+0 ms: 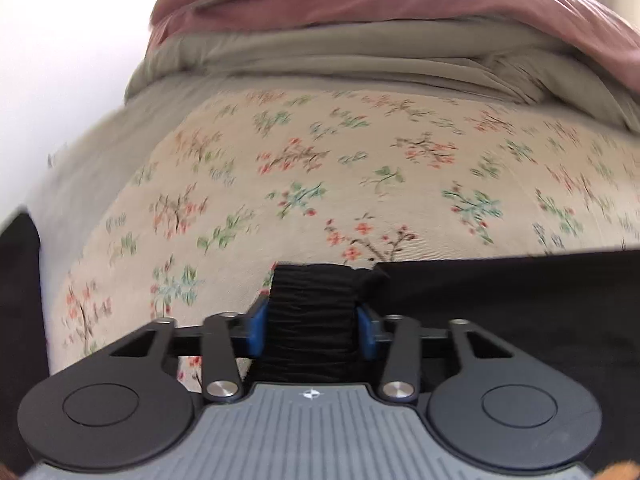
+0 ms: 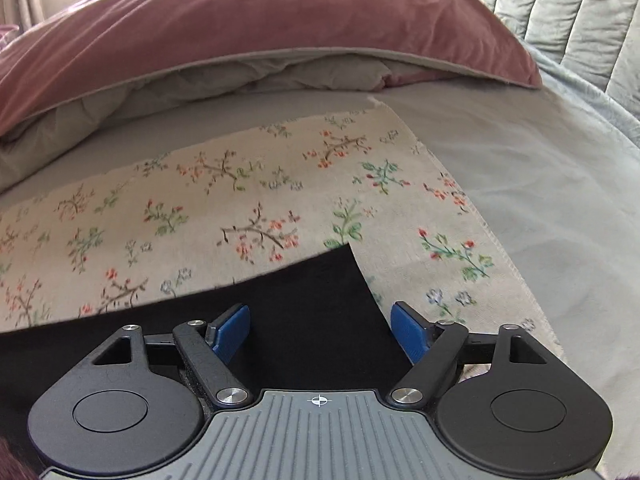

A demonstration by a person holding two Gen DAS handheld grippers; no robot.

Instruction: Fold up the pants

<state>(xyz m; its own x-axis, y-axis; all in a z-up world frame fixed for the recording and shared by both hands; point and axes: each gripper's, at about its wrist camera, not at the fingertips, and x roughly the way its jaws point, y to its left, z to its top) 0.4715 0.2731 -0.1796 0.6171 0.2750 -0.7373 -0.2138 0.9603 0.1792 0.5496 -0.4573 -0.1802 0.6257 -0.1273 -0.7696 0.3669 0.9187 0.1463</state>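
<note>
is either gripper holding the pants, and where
Left gripper has the pants' gathered waistband between its pads; whether it pinches is unclear. Right gripper open, holding nothing.

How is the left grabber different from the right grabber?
The left gripper has bunched, ribbed black pants fabric squeezed between its blue pads; the right gripper stands wider, open above flat black fabric, gripping nothing. Both have blue pads and black arms.

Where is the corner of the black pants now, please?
In the right wrist view the corner of the black pants lies on the floral cloth, just ahead of the open right gripper.
</note>
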